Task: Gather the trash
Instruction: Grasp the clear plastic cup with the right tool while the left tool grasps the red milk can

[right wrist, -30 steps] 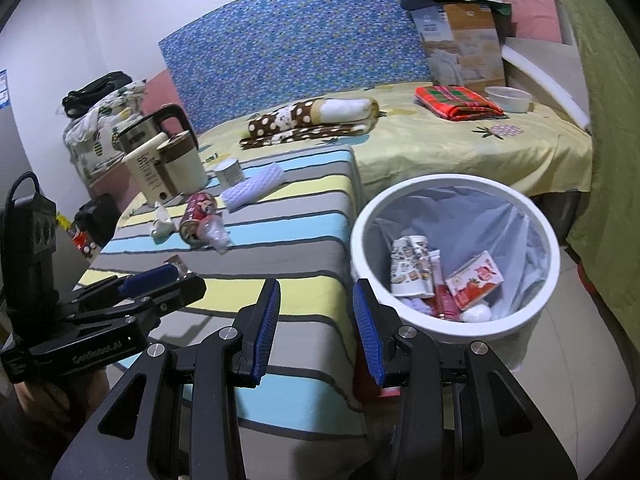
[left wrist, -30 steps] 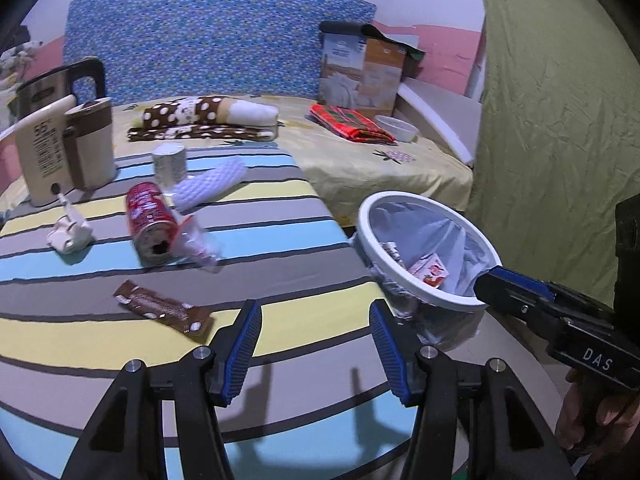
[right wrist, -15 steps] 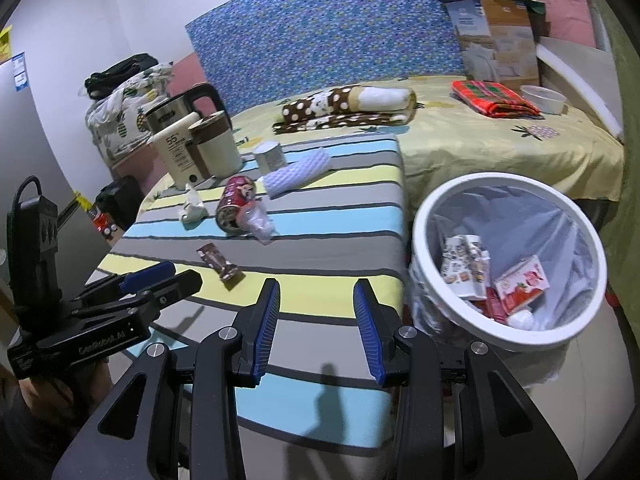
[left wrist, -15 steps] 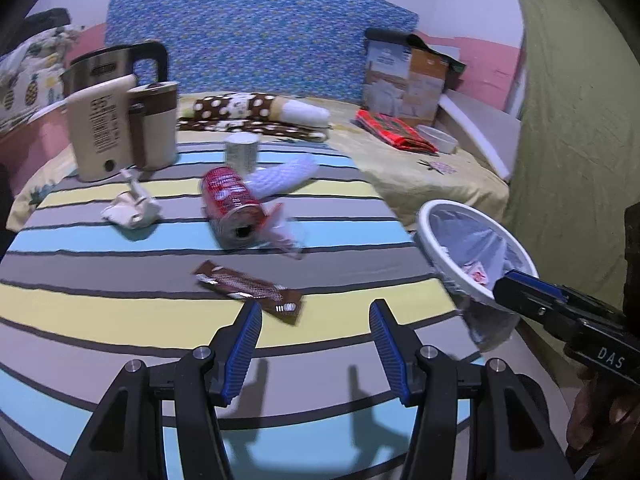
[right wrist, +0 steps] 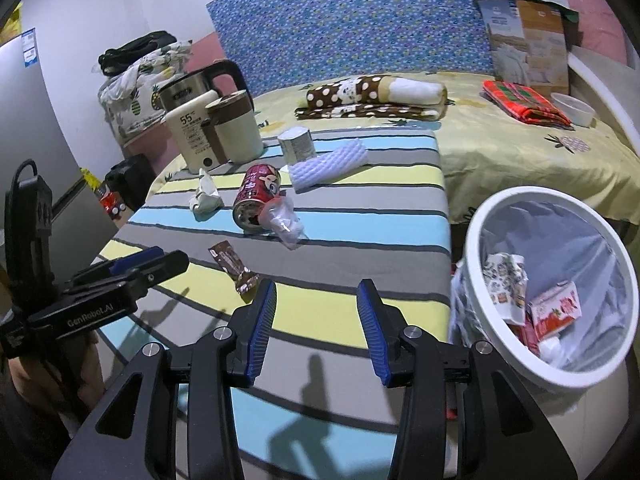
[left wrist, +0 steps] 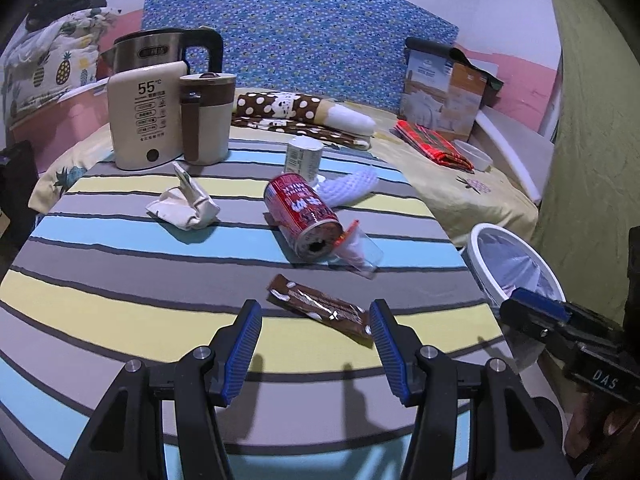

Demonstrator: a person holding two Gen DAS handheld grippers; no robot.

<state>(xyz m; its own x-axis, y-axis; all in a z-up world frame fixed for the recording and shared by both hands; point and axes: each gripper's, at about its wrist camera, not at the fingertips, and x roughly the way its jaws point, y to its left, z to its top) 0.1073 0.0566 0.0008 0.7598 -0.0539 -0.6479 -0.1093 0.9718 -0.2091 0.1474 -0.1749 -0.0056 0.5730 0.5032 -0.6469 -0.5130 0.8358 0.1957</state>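
Observation:
A brown snack wrapper [left wrist: 320, 306] [right wrist: 233, 265] lies flat on the striped cloth, just ahead of my left gripper [left wrist: 316, 314], which is open and holds nothing. Further back a red can [left wrist: 303, 215] [right wrist: 256, 198] lies on its side with a clear plastic cup [left wrist: 358, 251] [right wrist: 283, 221] against its mouth. A crumpled white paper [left wrist: 184, 205] [right wrist: 205, 199] sits to their left. My right gripper [right wrist: 316, 300] hovers over the cloth's near edge, its jaws opening with nothing between them. The white bin [right wrist: 476, 240] [left wrist: 480, 240] with a liner stands right of the table.
A kettle [left wrist: 158, 54], a cream box [left wrist: 146, 120] and a brown-topped mug [left wrist: 208, 116] stand at the table's back left. A white foam sleeve [right wrist: 326, 164] and a small roll [left wrist: 303, 156] lie behind the can. The bed [right wrist: 520, 152] lies beyond.
Both grippers swung left from the bin toward the table's middle. The wrapper now lies right before the left fingers. The right jaws have widened a little.

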